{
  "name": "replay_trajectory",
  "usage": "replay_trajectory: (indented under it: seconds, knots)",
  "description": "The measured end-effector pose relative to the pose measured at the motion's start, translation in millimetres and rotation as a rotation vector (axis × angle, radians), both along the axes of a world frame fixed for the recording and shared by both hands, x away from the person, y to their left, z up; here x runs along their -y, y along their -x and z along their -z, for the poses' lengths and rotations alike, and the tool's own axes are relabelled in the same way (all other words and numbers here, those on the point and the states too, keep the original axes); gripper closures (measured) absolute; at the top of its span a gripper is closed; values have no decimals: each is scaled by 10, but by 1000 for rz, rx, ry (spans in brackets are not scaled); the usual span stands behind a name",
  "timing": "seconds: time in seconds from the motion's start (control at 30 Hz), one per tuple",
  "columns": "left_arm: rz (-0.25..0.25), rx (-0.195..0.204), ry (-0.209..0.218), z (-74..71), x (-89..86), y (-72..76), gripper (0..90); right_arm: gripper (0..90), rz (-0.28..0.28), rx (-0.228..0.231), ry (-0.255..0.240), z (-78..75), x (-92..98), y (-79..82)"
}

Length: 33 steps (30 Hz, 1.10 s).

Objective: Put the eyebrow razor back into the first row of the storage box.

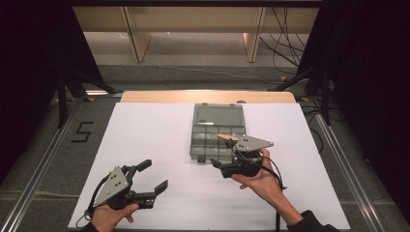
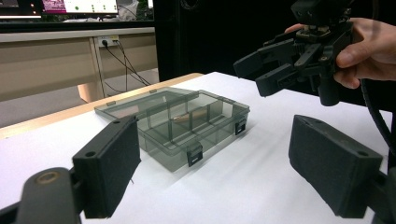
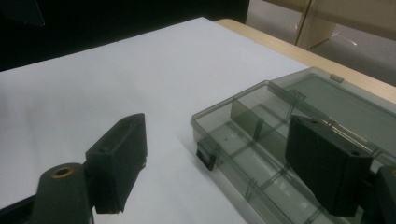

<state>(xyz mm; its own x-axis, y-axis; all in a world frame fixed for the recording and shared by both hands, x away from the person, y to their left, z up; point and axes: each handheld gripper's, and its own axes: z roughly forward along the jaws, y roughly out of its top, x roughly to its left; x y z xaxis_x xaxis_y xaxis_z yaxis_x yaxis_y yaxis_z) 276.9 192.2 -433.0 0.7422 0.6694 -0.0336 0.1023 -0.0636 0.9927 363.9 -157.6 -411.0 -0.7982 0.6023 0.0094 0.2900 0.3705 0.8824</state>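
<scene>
I see a smoky translucent compartment box lying open on the white surface; lid folded flat behind; two black latches in front; a slim tan object inside one compartment.

The right gripper and its grey plate cover the near right compartments of the open clear organizer box, a small tan item inside is too blurred to identify, and both forearms are cut off at the bottom edge.

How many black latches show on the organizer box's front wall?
2: on the open smoky translucent plastic compartment box, one black latch sits near its left front corner, the other farther right.
</scene>
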Motion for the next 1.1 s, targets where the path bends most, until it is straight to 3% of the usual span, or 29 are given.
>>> replay_trajectory:
  seconds: [0.7,1.1]
  knots:
    - [-7,1,-4,2,-18,30,165,213,20,11,-29,16,145,206]
    - [-8,3,-5,1,-22,28,165,206,61,19,-47,35,294,357]
